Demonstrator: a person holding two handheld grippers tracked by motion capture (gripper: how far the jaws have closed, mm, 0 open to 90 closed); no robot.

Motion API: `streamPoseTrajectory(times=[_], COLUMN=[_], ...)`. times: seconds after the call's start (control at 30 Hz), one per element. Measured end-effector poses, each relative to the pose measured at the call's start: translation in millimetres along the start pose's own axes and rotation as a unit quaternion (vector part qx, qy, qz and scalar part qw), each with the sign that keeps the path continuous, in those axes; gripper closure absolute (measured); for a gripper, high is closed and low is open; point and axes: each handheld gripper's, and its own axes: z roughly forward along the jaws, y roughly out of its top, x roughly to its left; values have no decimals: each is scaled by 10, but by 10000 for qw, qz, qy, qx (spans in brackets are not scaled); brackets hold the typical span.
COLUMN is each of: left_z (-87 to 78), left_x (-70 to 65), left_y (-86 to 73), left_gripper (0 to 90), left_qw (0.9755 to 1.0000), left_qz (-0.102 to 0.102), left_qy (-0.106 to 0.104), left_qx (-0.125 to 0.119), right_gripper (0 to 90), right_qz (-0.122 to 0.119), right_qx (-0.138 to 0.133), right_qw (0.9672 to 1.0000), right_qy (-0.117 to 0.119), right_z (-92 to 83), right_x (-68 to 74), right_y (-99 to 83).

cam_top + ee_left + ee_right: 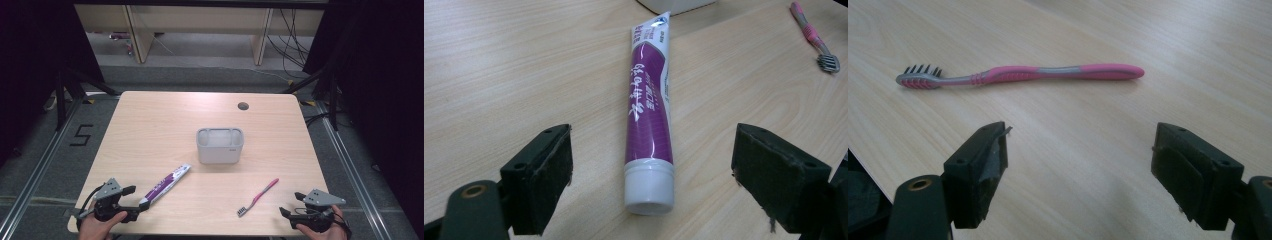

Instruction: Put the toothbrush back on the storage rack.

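A purple and white toothpaste tube (pixel 166 185) lies on the wooden table (pixel 150 130) at the front left, its white cap toward my left gripper (pixel 135 202). In the left gripper view the tube (pixel 649 115) lies between the wide-open jaws of that gripper (pixel 651 180), cap nearest, untouched. A pink and grey toothbrush (pixel 258 196) lies at the front right, bristles toward the table's front edge. My right gripper (pixel 291 204) is open just right of it. In the right gripper view the toothbrush (pixel 1023 75) lies crosswise a little beyond the open gripper (pixel 1078 170).
A grey rectangular holder (pixel 220 145) with compartments stands at the table's middle. A round cable hole (pixel 243 106) sits near the back edge. Bare wood surrounds the objects. Desks and cables stand on the floor beyond the table.
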Motion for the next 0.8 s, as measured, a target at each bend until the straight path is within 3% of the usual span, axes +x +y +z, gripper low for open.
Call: streamPoseTrajectory(times=[0.1, 0.17, 0.2, 0.23, 0.27, 0.5, 0.6, 0.67, 0.8], left_z=[5, 12, 12, 5, 5, 11, 13, 8, 14], left_x=[-1, -2, -2, 5, 9, 15, 20, 25, 19], left_y=[-2, -7, -7, -4, -4, -5, -12, -9, -12], left_gripper=[162, 162, 162, 162, 162, 162, 162, 162, 162], left_qw=[10000, 9999, 9999, 10000, 10000, 10000, 10000, 10000, 10000], left_qz=[-3, -41, -41, -24, -14, -36, -50, -45, -43], left_qy=[-20, -2, -2, -20, -30, 1, 29, -2, 16], left_qx=[-6, -92, -92, -20, -1, 5, -36, 0, -10], right_gripper=[242, 241, 242, 242, 242, 236, 247, 255, 254], right_qz=[64, -139, -79, -277, -199, -595, -984, -1032, -1391], right_qx=[-29, -56, -1, -70, -39, 2, 50, 95, 136], right_qw=[10000, 9999, 10000, 9996, 9998, 9980, 9948, 9942, 9893], right_qy=[59, 14, 58, 13, 53, 197, 266, 302, 418], right_z=[2, -3, -5, 2, 2, 48, 75, 82, 169], right_x=[16, 12, 29, 11, 27, 57, 80, 98, 146], right_y=[6, 36, 40, 54, 59, 170, 238, 256, 363])
